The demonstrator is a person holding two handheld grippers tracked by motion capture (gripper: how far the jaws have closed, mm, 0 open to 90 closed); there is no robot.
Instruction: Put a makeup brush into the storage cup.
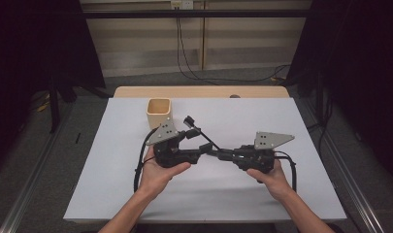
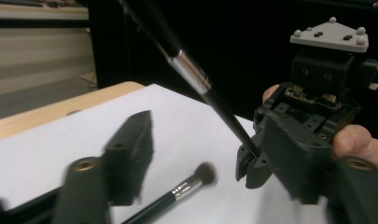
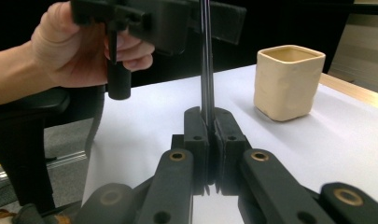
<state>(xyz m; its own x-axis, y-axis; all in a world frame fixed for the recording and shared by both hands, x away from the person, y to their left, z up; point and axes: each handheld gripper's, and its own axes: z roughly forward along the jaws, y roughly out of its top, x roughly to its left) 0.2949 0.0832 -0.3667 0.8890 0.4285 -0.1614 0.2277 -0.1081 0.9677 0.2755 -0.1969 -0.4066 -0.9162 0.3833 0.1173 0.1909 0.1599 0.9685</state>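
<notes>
My right gripper [image 1: 218, 152] is shut on the lower end of a thin black makeup brush [image 1: 206, 141] with a silver ferrule [image 2: 191, 71]. The brush slants up and left from it. In the right gripper view the two pads [image 3: 196, 128] clamp the handle [image 3: 205, 70], which rises straight up. My left gripper [image 1: 196, 134] faces the right one, its jaws standing apart on either side of the brush's upper part. One of its fingers [image 2: 130, 149] is blurred. A second brush [image 2: 191, 183] with a brown fluffy head lies on the white sheet below.
A cream square cup [image 1: 158, 112] stands upright on the white sheet [image 1: 281, 194] behind the left gripper, also seen as the cup [image 3: 289, 81] in the right gripper view. A wooden table edge [image 1: 199, 91] runs along the back. Cables trail from both grippers.
</notes>
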